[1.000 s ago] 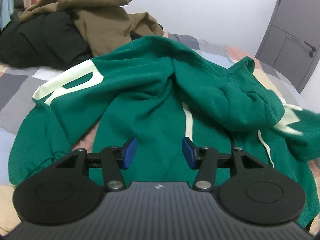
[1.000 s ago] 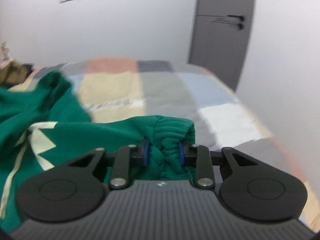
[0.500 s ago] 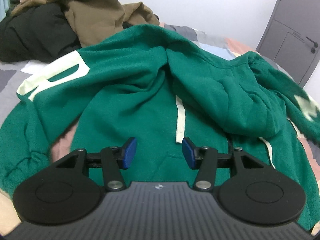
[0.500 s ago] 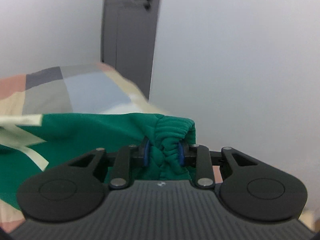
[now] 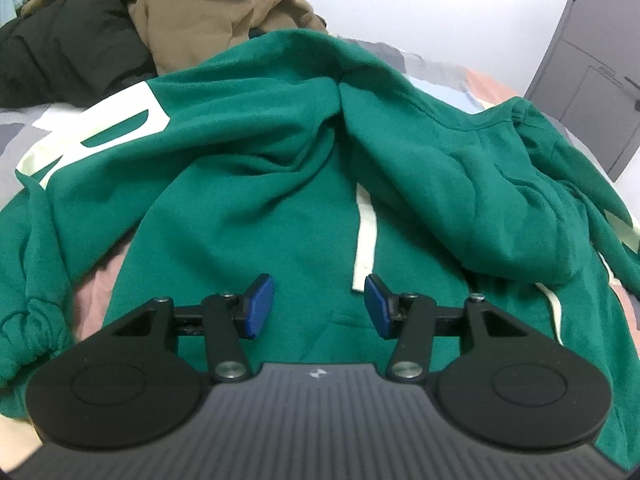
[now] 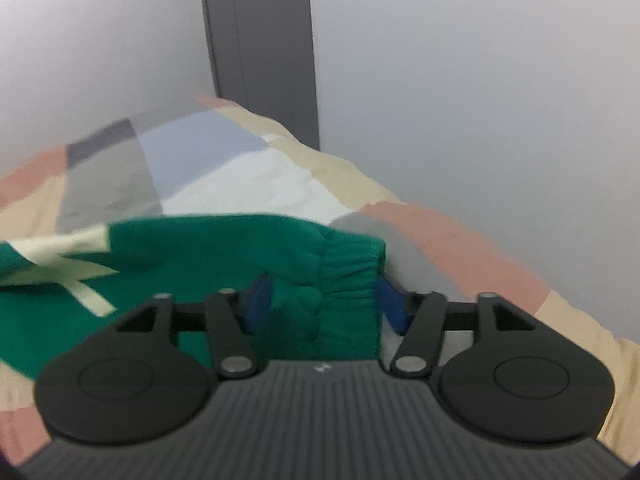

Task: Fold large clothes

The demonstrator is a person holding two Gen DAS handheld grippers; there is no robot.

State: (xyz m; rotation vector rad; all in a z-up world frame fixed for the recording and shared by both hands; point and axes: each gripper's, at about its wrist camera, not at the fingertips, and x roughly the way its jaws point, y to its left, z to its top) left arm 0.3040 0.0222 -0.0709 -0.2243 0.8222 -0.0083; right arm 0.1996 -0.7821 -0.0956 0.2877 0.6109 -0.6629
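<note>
Through my left wrist camera I see a green hoodie [image 5: 248, 184] spread rumpled across a bed [image 5: 16, 120], filling most of the frame. A large pale letter sits on its sleeve at the left of the frame, and a pale drawstring [image 5: 365, 240] runs down the centre. My left gripper [image 5: 319, 306] hangs just above the hoodie's front at the lower centre, its blue fingers [image 5: 260, 306] parted with nothing between them. A heap of brown clothes [image 5: 192, 12] and a black garment [image 5: 68, 52] lie in the upper left, and a grey door [image 5: 592, 80] stands at the right edge.

Through my right wrist camera (the picture is a little blurred) the hoodie's ribbed cuff [image 6: 344, 296] lies in the lower centre on the patchwork bedcover [image 6: 240, 176]. My right gripper [image 6: 322, 306] has just been opening: its blue fingers [image 6: 390, 308] now stand apart on either side of the cuff, which sits between them with the right finger clear of the cloth; I cannot tell whether the left one touches. The sleeve runs off to the left of the frame. A grey door [image 6: 264, 52] rises at top centre against a white wall [image 6: 480, 100].
</note>
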